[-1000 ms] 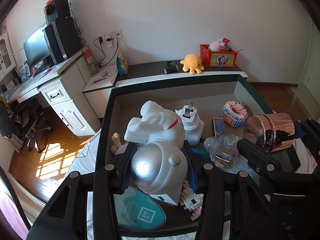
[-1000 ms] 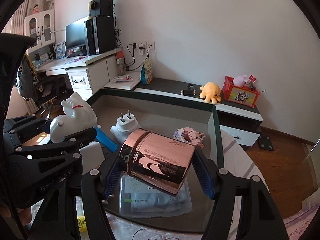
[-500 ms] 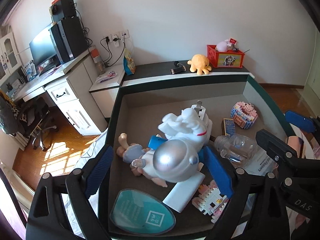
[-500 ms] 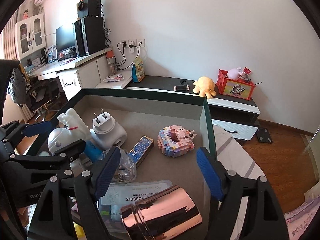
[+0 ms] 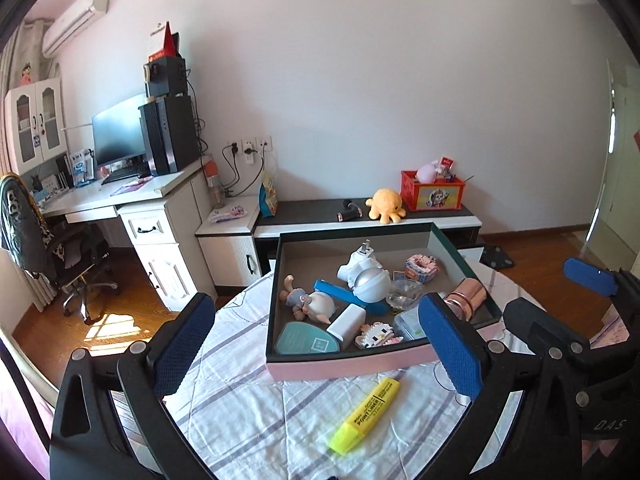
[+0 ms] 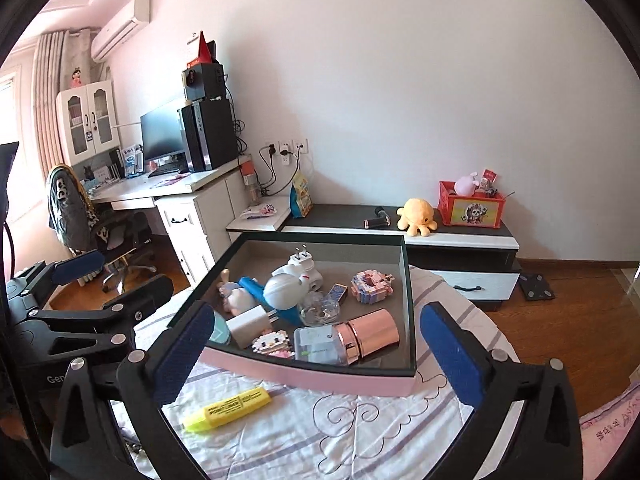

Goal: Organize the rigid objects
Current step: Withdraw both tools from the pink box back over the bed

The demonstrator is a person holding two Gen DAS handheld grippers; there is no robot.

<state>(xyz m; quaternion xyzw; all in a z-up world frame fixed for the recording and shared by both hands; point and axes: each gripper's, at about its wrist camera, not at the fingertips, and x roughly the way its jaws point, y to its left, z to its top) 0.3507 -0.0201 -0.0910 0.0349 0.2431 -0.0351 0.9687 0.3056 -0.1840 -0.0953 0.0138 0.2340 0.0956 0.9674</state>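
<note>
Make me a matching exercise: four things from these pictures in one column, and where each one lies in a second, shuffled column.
Things:
1. yellow highlighter
2. rose-gold canister
3. yellow octopus plush
4. pastel block model

Places:
A. on the dark low cabinet by the wall
B. on the tablecloth, outside the box
C. in the box, near its front right corner
D. in the box, toward its back right

Pairs: 1-B, 2-C, 3-A, 4-D

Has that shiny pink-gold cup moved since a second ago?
Yes. The rose-gold cup was held between the right gripper pads above the pink-sided box; the jaws have just opened, and it now lies on its side inside the box, at its near right corner.
</note>
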